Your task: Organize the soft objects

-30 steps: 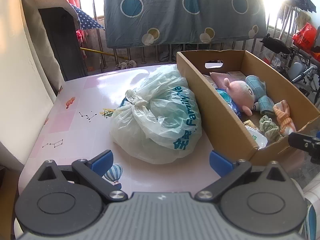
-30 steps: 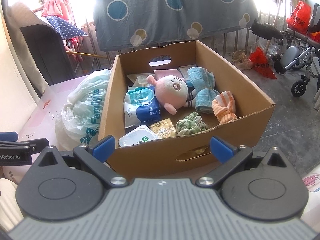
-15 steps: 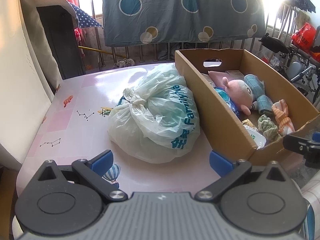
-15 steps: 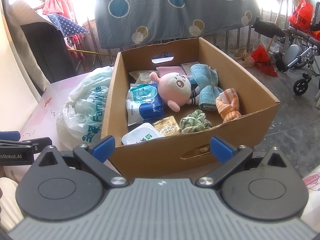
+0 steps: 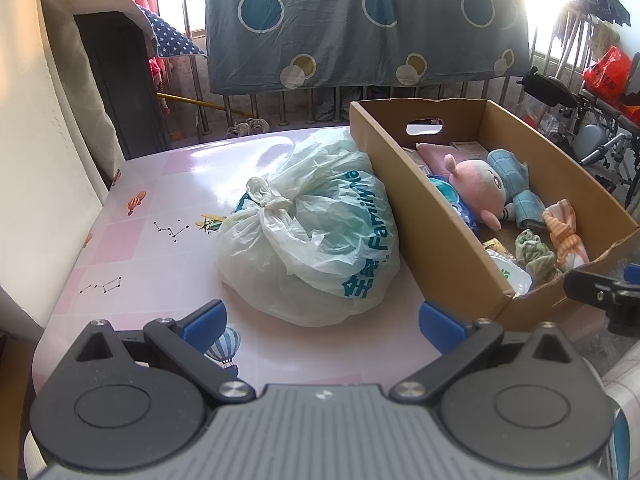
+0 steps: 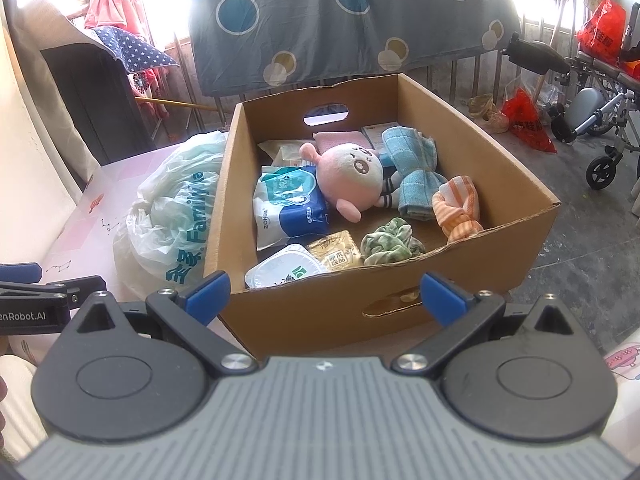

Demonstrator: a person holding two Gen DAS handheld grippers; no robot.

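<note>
A cardboard box holds a pink plush toy, a blue checked cloth, an orange striped cloth, a green scrunchie, a blue and white tissue pack and small packets. A tied pale plastic bag lies on the pink table, touching the box's left wall. My left gripper is open just in front of the bag, holding nothing. My right gripper is open before the box's near wall, holding nothing.
A blue sheet with circles hangs on railings behind the table. A wheelchair and red bags stand on the floor at right. A pale cushion borders the table's left side.
Both grippers have drifted slightly, so the bag and box sit a little further left and lower in view. Both stay open and nothing on the table has moved.
</note>
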